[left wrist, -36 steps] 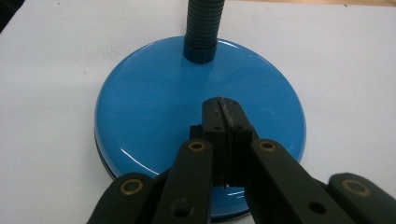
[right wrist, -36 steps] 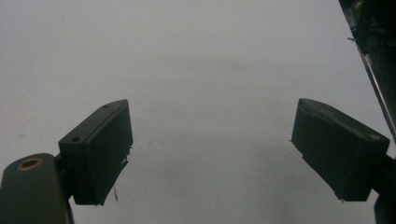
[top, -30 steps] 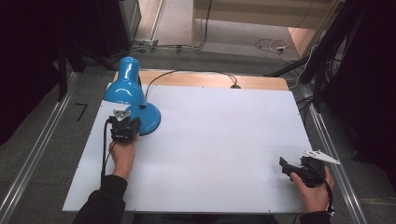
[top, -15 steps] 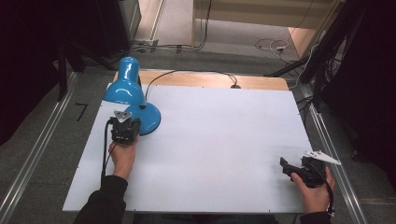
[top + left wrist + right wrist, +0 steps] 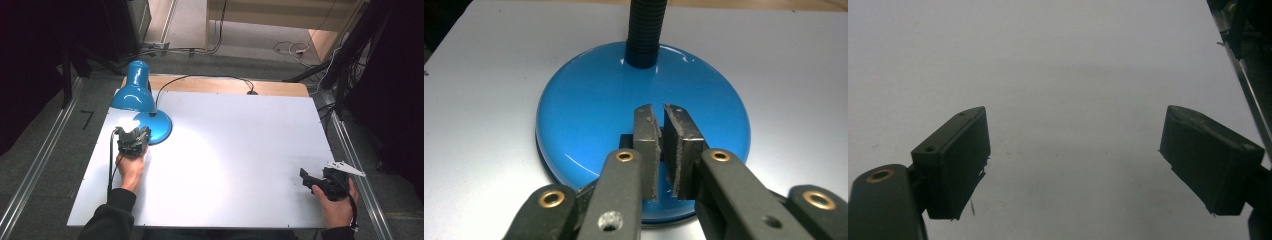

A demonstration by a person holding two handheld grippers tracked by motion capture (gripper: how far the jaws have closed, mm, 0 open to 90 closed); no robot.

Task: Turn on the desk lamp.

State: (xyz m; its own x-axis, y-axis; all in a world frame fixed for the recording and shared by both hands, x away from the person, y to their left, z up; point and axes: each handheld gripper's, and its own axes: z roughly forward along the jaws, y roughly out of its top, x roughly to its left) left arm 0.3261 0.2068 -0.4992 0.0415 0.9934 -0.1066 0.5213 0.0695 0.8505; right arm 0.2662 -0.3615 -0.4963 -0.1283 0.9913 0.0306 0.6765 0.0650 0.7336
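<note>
Lamp: blue desk lamp (image 5: 135,95) at far-left of the white bench (image 5: 240,150), lit, shade tipped down twd the person; bright patch on the sheet just below it.
Lamp base: round glossy blue base (image 5: 589,110) flat on the bench, black ribbed neck (image 5: 645,27) rising from its far side.
Switch: small dark switch (image 5: 625,142) on the near part of the base, mostly hidden behind the pads.
Left tongs: left tongs (image 5: 660,147) right over the near half of the base, tips pointing at the switch spot. Pads (image 5: 645,150) nearly together, thin slit betw them; they've just been easing apart a bit. Nothing gripped betw them as far as I can see; whether tips touch the base, can't tell.
Left hand: left hand (image 5: 131,167) behind those tongs, sleeve coming in from the near edge.
Right tongs: right tongs (image 5: 1075,160) wide apart, nothing betw them, just bare bench below. In the high view they sit at the near-right corner, well apart from the lamp.
Cord: black cord (image 5: 210,79) runs from the lamp along the far wooden edge.
</note>
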